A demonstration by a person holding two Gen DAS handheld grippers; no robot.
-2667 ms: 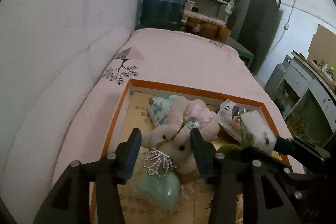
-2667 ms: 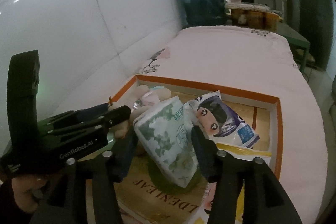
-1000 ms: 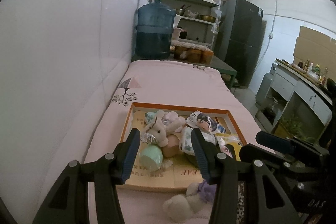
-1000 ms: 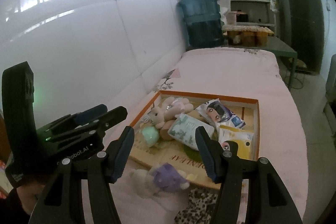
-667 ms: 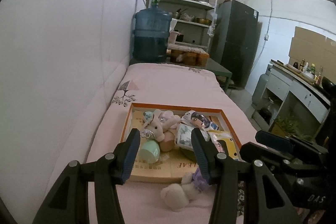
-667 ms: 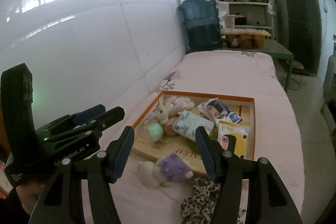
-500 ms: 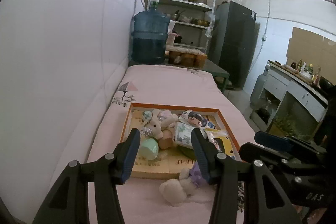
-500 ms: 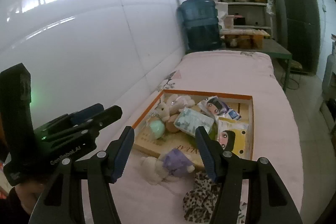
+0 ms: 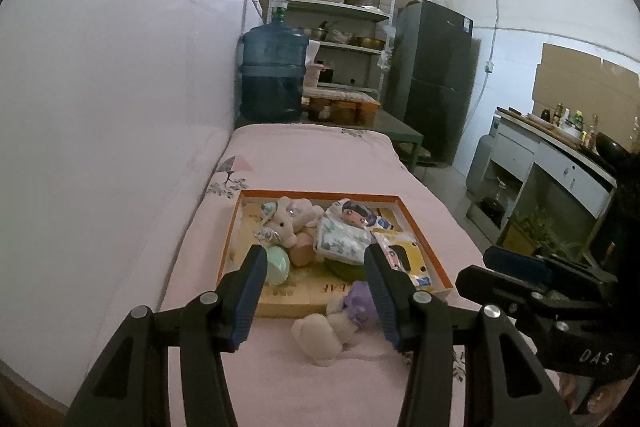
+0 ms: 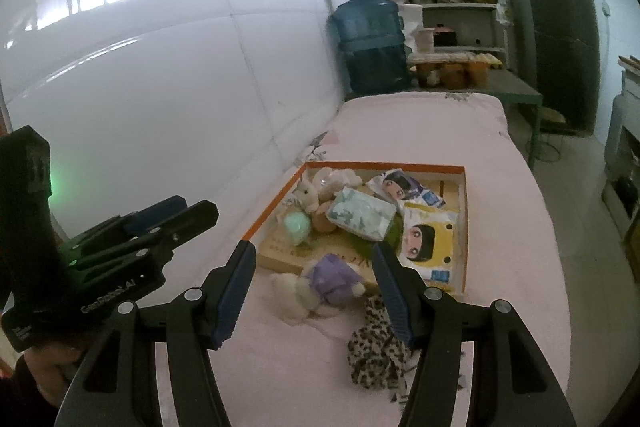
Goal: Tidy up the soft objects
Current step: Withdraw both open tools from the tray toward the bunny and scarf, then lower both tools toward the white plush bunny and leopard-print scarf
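An orange-rimmed box (image 9: 425, 234) (image 10: 465, 211) lies on the pink bed. It holds a white plush rabbit (image 9: 280, 225), a green soft ball (image 10: 297, 223), a floral tissue pack (image 10: 362, 213) and cartoon-face packets (image 10: 426, 241). A cream and purple plush toy (image 10: 320, 285) (image 9: 340, 323) lies on the bed at the box's near edge. A leopard-print cloth (image 10: 376, 347) lies nearer. My left gripper (image 9: 316, 291) and right gripper (image 10: 316, 287) are open and empty, held back above the bed's near end.
A white tiled wall (image 10: 160, 87) runs along the left. A blue water jug (image 9: 274, 75) and shelves (image 9: 340, 7) stand beyond the bed. A dark fridge (image 9: 436, 79) and a counter (image 9: 560, 163) are on the right.
Both grippers let go of their items in the box, opened and pulled back and up. The plush toy and the leopard cloth came into view.
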